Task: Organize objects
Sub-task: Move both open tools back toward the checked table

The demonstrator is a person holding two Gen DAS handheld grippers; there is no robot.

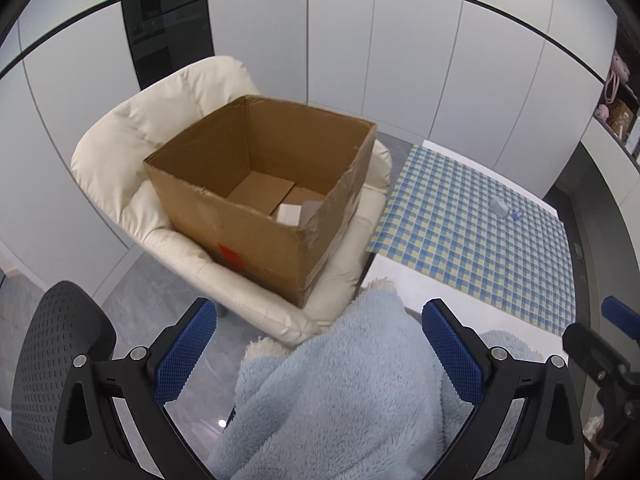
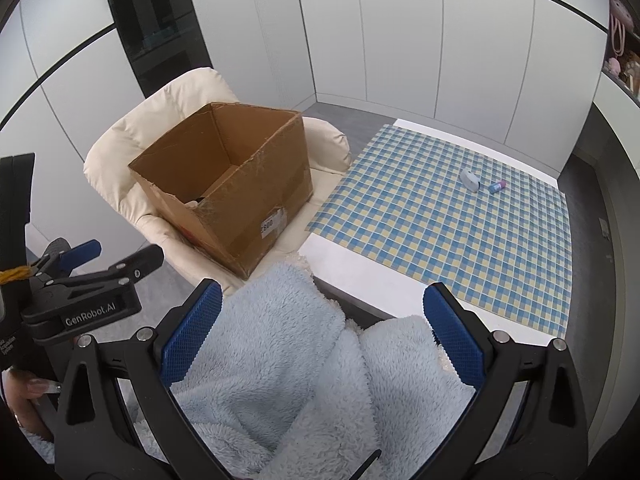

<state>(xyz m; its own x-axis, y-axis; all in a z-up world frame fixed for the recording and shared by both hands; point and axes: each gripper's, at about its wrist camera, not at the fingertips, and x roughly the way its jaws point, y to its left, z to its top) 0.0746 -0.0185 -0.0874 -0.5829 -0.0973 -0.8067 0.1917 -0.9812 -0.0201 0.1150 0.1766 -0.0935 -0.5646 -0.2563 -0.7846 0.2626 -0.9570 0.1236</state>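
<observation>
This looks like a room in a home. A cream padded armchair [image 1: 132,148] stands on a grey floor [image 1: 132,304], with an open cardboard box [image 1: 256,216] resting on its seat. Beside it is a white desk [image 2: 360,276] covered by a blue-and-yellow checked cloth [image 2: 460,224]. Tall white cupboard panels [image 1: 400,60] line the walls, broken by one dark glass-fronted unit [image 1: 168,20]. At the far right, an open shelf [image 1: 618,108] holds pink soft toys. A black mesh office chair back [image 1: 56,360] sits close by, and a fluffy pale blue blanket [image 2: 272,372] lies in the foreground.
</observation>
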